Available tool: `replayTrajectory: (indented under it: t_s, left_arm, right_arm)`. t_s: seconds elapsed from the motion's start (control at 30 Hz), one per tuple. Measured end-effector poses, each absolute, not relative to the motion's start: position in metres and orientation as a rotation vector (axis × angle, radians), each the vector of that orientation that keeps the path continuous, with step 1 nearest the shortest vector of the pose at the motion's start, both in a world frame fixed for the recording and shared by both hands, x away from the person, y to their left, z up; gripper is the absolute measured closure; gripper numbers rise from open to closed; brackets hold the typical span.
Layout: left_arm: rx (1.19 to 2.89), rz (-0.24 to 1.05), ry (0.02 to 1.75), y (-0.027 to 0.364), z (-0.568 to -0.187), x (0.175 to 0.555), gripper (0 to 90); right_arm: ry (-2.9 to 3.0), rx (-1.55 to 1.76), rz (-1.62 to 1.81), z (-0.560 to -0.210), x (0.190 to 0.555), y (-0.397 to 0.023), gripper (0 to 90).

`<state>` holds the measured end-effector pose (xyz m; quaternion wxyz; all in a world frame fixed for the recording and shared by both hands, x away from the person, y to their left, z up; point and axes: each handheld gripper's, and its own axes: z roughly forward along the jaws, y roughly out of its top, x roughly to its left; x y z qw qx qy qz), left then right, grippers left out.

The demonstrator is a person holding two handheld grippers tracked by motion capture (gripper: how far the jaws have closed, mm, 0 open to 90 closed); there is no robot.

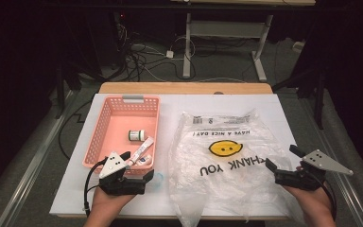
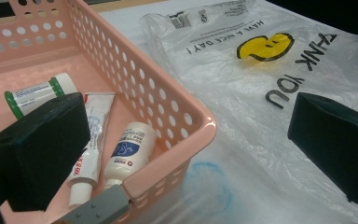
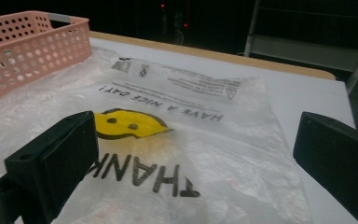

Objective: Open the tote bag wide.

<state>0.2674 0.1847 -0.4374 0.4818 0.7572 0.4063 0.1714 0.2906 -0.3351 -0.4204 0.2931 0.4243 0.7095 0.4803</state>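
Note:
A pink perforated basket (image 1: 105,124) stands at the table's left. In it lie a green-capped white bottle (image 2: 37,93), a white tube (image 2: 91,140) and a small white bottle (image 2: 128,151). To its right a clear plastic bag (image 1: 227,165) lies flat, printed with a yellow smiley and "THANK YOU". My left gripper (image 1: 137,166) is open at the basket's near right corner, one jaw over the basket and one over the bag's edge (image 2: 261,154). At the bag's right edge my right gripper (image 1: 283,158) hovers open, low over the plastic (image 3: 196,140), holding nothing.
A faint blue ring (image 2: 209,189) shows through the plastic beside the basket's corner. A white sheet (image 1: 269,106) covers the table, with a wooden strip (image 1: 184,88) at the far edge. Cables and desk legs (image 1: 187,47) lie on the floor beyond.

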Motion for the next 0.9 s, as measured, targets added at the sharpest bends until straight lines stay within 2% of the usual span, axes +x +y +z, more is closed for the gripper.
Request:
replayTrajectory:
  t_s: [0.6, 0.9]
  left_arm:
    - [1.868, 0.409, 1.022, 0.184, -0.439, 0.269, 0.0]
    - [1.852, 0.418, 0.978, 0.184, -0.435, 0.267, 0.0]
  right_arm:
    - [1.868, 1.222, 1.240, -0.429, 0.302, -0.364, 1.8]
    - [1.937, 1.268, 1.140, -0.430, 0.355, -0.363, 7.0]
